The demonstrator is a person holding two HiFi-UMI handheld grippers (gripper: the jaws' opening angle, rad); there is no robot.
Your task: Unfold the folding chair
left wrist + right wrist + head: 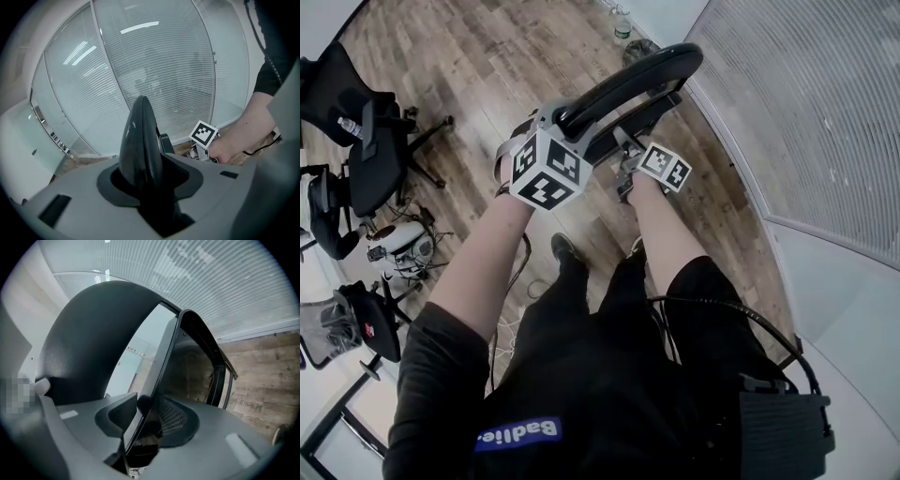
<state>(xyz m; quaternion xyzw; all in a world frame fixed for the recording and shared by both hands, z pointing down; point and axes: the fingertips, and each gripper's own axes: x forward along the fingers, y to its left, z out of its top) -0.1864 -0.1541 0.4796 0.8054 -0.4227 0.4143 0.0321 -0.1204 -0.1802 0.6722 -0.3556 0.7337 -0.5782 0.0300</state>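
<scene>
The folded black chair stands in front of me on the wooden floor, its curved top rail uppermost. My left gripper is clamped over that rail; in the left gripper view the glossy black rail fills the space between the jaws of the left gripper. My right gripper sits lower on the chair's right side. In the right gripper view a thin panel edge runs through the right gripper, with a dark gap beside it. The padded black back looms at left.
A curved glass wall with blinds runs close along the right. Black office chairs and a small device with cables stand at the left. A bottle is on the floor beyond the chair. My legs are right behind it.
</scene>
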